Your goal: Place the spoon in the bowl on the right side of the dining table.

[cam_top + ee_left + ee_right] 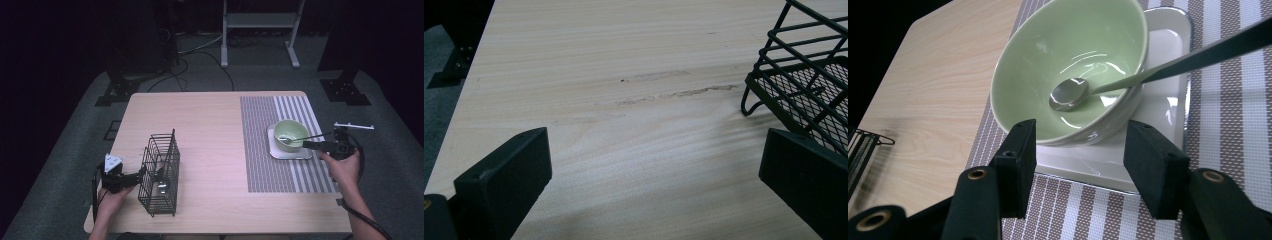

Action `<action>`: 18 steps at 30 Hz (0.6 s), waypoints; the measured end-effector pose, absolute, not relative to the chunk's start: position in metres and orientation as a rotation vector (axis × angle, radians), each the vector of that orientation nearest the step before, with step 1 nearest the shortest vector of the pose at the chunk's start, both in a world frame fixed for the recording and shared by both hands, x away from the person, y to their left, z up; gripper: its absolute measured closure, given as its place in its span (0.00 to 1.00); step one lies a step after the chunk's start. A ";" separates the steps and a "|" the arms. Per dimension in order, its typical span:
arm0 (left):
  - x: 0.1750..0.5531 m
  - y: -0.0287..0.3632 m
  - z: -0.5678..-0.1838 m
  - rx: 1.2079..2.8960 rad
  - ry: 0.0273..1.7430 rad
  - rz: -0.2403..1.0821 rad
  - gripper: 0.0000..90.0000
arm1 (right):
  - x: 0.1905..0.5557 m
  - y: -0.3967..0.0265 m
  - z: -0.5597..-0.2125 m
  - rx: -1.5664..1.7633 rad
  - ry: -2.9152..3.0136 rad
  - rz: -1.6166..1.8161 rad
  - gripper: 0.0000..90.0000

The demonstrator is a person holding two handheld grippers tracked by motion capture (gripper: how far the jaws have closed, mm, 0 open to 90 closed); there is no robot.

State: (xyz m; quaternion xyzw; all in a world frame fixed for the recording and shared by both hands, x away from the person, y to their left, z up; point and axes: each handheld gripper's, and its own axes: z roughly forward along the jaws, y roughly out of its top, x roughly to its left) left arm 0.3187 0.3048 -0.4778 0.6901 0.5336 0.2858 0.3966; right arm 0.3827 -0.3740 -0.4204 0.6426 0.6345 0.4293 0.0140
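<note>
A pale green bowl (pixel 291 131) (pixel 1068 50) stands on a small white square plate (pixel 280 152) (pixel 1168 45) on the striped placemat (pixel 260 165) (pixel 1228 100). A metal spoon (pixel 300 138) (pixel 1070 93) lies in the bowl, its handle leaning over the rim toward the right. My right gripper (pixel 309 145) (pixel 1080 132) sits just short of the bowl, open, with nothing between its jaws. A black wire basket (pixel 160 175) (pixel 804 75) stands at the front left. My left gripper (pixel 141 175) (pixel 656 145) rests beside it, open wide and empty.
The table (pixel 200 125) is light wood; its left edge (pixel 469 90) runs close to my left gripper. A white frame (pixel 260 20) and dark stands are on the floor beyond the far edge. Bare wood lies between the basket and the placemat.
</note>
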 end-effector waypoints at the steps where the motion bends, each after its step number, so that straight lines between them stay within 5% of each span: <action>1: 0.319 0.305 -0.478 1.749 1.352 0.724 0.00 | 0.382 -0.373 -0.421 1.995 1.981 1.332 0.51; 18: 0.319 0.305 -0.478 1.750 1.352 0.725 0.00 | 0.369 -0.363 -0.427 1.954 2.030 1.321 0.49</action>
